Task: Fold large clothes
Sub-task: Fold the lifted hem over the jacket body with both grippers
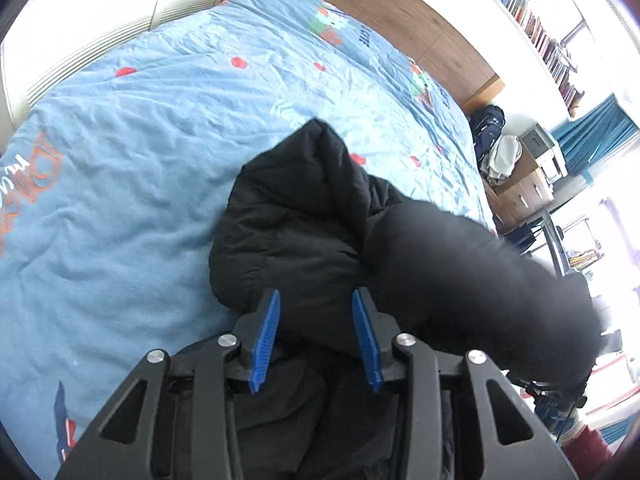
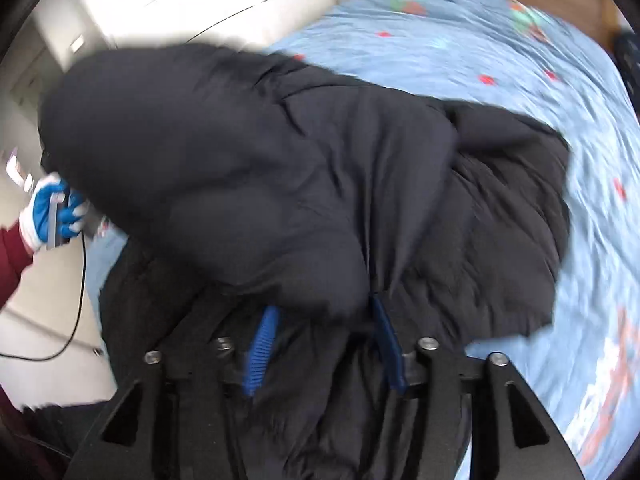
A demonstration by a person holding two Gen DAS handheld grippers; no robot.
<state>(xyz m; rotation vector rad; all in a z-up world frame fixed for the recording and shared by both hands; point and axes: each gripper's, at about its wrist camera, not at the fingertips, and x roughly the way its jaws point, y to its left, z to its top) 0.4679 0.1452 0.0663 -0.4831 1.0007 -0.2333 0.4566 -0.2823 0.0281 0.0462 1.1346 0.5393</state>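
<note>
A black puffy jacket (image 1: 296,208) lies bunched on a light blue patterned bed cover (image 1: 140,140). My left gripper (image 1: 316,340) hovers over its near part, open, with its blue pads (image 1: 266,340) bare and the fabric lying beneath them. To the right, a blurred fold of the jacket hangs in the air. In the right wrist view the jacket (image 2: 320,160) fills the middle, and a puffy fold bulges down between the fingers of my right gripper (image 2: 324,344). The left pad's ribbed face (image 2: 260,344) shows free, so the jaws stand apart. A blue-and-white gloved hand (image 2: 52,208) shows at the left, partly behind the jacket.
A wooden headboard (image 1: 400,12) ends the bed at the far side, with a bookshelf (image 1: 532,20) above it. A dark backpack (image 1: 486,128) and a wooden drawer unit (image 1: 524,192) stand to the right of the bed. White cabinets (image 1: 120,0) lie beyond the left side. A black cable (image 2: 80,280) hangs at the left.
</note>
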